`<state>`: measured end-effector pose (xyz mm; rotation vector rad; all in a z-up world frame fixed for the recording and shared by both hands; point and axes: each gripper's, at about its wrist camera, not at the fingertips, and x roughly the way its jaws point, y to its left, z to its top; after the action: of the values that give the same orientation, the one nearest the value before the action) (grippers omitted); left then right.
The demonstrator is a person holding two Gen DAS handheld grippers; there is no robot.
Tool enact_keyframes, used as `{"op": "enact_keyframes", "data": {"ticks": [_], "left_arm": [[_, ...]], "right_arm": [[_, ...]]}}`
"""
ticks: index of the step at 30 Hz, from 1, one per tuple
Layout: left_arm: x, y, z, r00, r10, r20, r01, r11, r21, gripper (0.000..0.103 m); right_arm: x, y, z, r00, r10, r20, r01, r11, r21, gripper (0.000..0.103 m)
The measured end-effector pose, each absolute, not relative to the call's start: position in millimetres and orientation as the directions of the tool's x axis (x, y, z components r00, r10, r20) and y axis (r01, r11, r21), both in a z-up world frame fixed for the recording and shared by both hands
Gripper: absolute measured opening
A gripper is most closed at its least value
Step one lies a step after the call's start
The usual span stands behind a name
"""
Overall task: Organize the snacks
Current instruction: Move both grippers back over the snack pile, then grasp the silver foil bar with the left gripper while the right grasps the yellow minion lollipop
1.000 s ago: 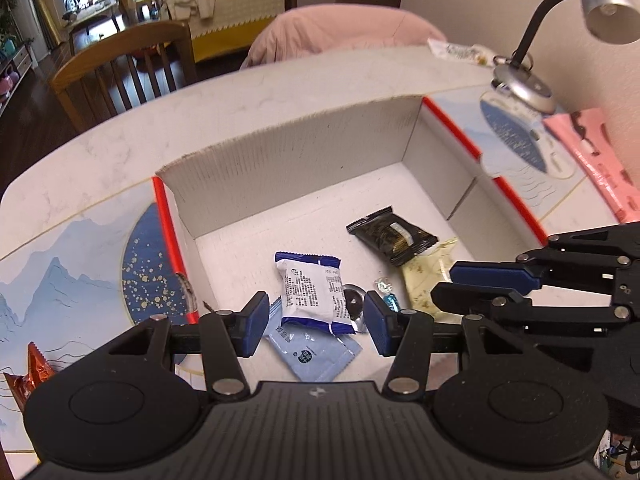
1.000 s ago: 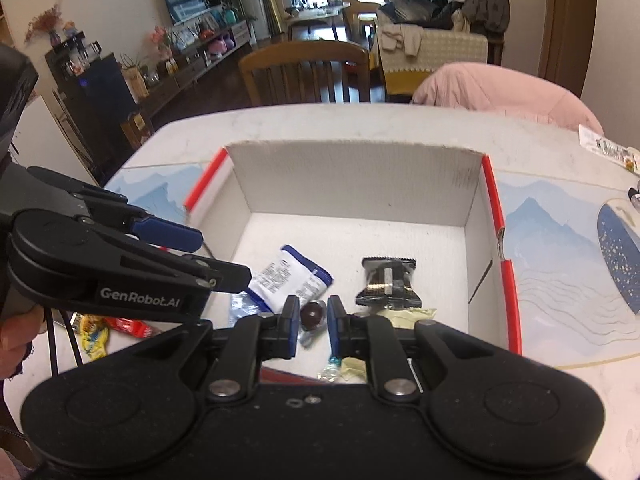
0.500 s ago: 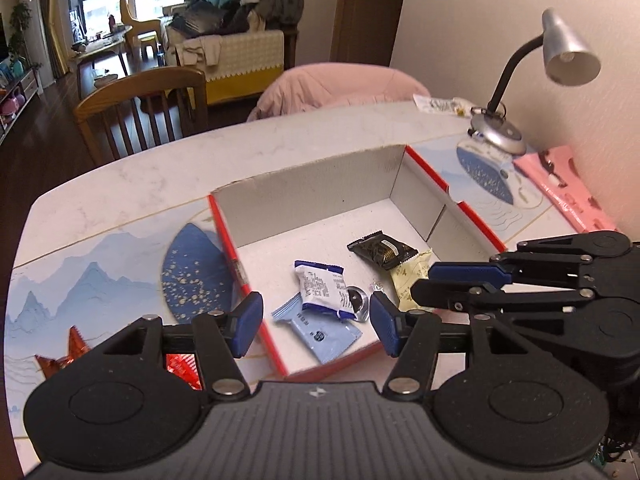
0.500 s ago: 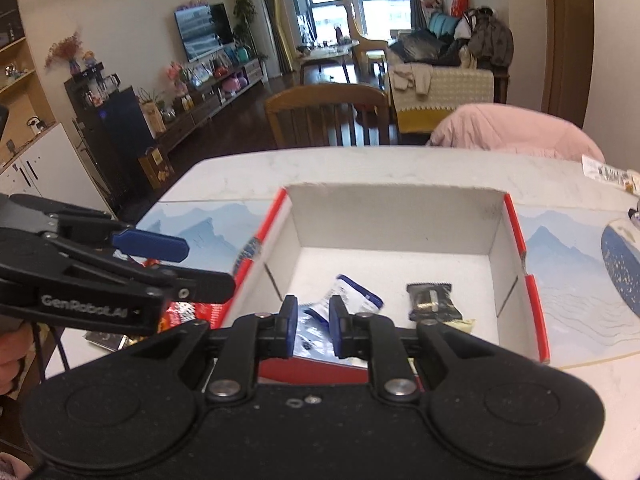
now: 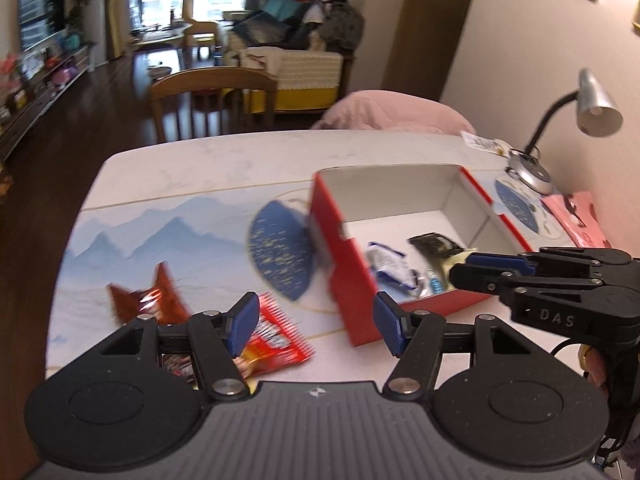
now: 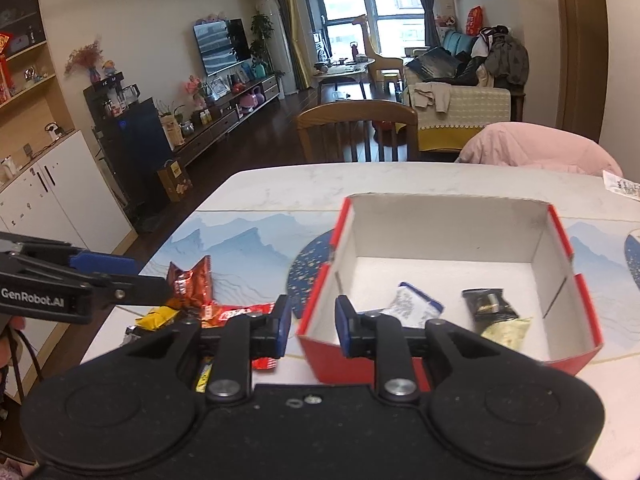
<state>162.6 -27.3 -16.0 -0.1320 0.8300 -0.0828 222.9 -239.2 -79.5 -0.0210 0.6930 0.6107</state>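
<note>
One marble table (image 6: 360,184) before living room

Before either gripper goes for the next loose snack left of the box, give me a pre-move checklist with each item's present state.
1. Left gripper empty, jaws opening: ok.
2. Right gripper empty, jaws opening: ok.
3. Red box upright, top open: ok.
4. Snacks already inside, blue-white packet and black packet: ok.
5. Loose snacks left on the table, red packet and brown packet: ok.
6. Red packet free of its neighbours: cannot tell.
</note>
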Motion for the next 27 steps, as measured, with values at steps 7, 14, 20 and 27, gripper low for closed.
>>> {"op": "enact_keyframes", "data": {"ticks": [7, 14, 20, 27], "left_arm": [[129, 28, -28, 0.683, -0.028, -0.73, -0.095, 0.987, -0.127, 0.067], [99, 80, -51, 0.668, 0.04, -0.743, -0.214, 0.967, -0.14, 0.076], [85, 100, -71, 0.661, 0.052, -0.749, -0.203, 0.973, -0.111, 0.076], [93, 109, -93, 0.639, -0.017, -0.769, -0.054, 0.996, -0.067, 0.076]], "right_arm": [[206, -211, -85, 0.592, 0.55, -0.589, -0.565, 0.804, 0.183, 0.07], [189, -178, -93, 0.568, 0.564, -0.6, -0.61, 0.777, 0.153, 0.1], [181, -148, -104, 0.539, 0.554, -0.635, -0.649, 0.753, 0.105, 0.103], [191, -123, -121, 0.509, 0.524, -0.683, -0.654, 0.751, 0.089, 0.103]]}}
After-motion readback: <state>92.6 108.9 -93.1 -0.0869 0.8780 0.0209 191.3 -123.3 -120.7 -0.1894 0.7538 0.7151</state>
